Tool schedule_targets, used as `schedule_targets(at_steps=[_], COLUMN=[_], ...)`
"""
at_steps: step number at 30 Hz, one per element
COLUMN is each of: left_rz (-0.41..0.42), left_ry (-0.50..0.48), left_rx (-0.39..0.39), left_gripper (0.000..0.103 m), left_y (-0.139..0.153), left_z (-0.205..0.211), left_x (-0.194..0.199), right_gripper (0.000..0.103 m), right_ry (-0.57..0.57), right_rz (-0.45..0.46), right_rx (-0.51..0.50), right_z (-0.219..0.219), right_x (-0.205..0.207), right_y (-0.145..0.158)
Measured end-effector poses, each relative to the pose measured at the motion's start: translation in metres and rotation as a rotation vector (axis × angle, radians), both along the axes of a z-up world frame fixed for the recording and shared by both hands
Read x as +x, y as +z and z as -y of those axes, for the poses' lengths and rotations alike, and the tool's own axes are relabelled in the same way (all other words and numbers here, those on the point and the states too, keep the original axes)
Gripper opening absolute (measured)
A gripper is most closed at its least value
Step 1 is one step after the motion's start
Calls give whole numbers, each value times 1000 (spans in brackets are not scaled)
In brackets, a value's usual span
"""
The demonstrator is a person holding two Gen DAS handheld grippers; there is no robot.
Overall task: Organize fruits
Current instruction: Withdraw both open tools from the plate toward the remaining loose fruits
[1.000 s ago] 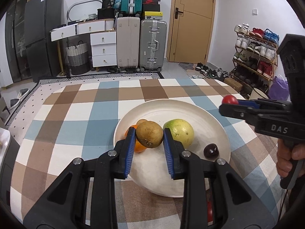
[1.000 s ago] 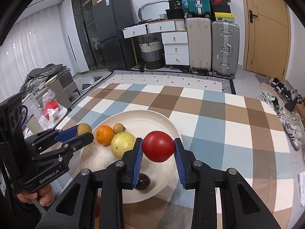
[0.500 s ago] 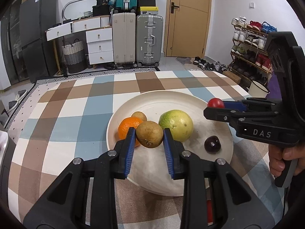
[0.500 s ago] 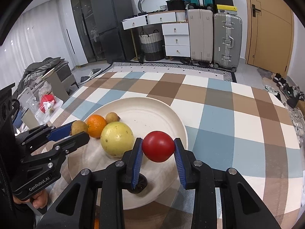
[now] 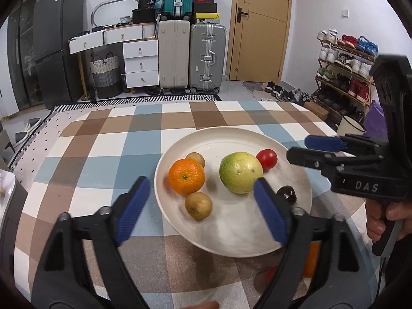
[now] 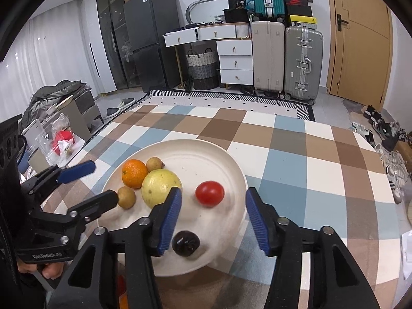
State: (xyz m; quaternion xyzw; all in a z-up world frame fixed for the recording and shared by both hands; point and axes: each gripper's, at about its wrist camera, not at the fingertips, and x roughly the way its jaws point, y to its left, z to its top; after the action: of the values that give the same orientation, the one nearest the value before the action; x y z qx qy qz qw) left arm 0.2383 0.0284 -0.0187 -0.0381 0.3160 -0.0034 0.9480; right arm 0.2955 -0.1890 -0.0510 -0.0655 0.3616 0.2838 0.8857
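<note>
Both your grippers have just been opening, and nothing is gripped now. Your left gripper point(image 5: 198, 200) stands wide — the small brown fruit point(image 5: 198, 205) lies on the plate point(image 5: 219, 139) between its pads, touched by neither. Your right gripper point(image 6: 211, 211) is about half open, with the tomato point(image 6: 209, 193) loose on the plate just ahead of its tips. The orange point(image 5: 186, 176), the yellow-green guava-like fruit point(image 5: 240, 172), a second small brown fruit point(image 5: 195, 159) and a dark plum-like fruit point(image 5: 286, 194) share that plate. I judge the next pick lies low and close — orange and red shapes point(image 5: 307, 257) show beneath your left gripper's right finger, nearer you than the plate. Round fruit, no long axis. Readable: "DAS" on the right gripper, "GenRoboT.AI"-like lettering on the left.
</note>
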Motion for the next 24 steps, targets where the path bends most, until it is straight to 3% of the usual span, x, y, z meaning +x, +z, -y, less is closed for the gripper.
schedule_targets(at_steps=[2,4,8,19,24], left_rz=[2,3,13,10,18], left_ry=[8,22,24,20,31], left_rx=[-4,5,28,85,71], left_gripper=[91,103,103,103,103], left_y=[3,5,13,32,39], left_z=[-2,-3,-2,9,7], left_x=[-6,-13,-29,-108,-147], right_gripper=[78,87,102,102,102], right_ry=[-6,-9,-14,-48,-63], right_rz=[5,15,21,28,19], right_rx=[7,24,37,-14,-23], right_z=[5,10,19,41,47], right_x=[-6,-14,-28,-85,-112], right_y=[2,7,14,20,22])
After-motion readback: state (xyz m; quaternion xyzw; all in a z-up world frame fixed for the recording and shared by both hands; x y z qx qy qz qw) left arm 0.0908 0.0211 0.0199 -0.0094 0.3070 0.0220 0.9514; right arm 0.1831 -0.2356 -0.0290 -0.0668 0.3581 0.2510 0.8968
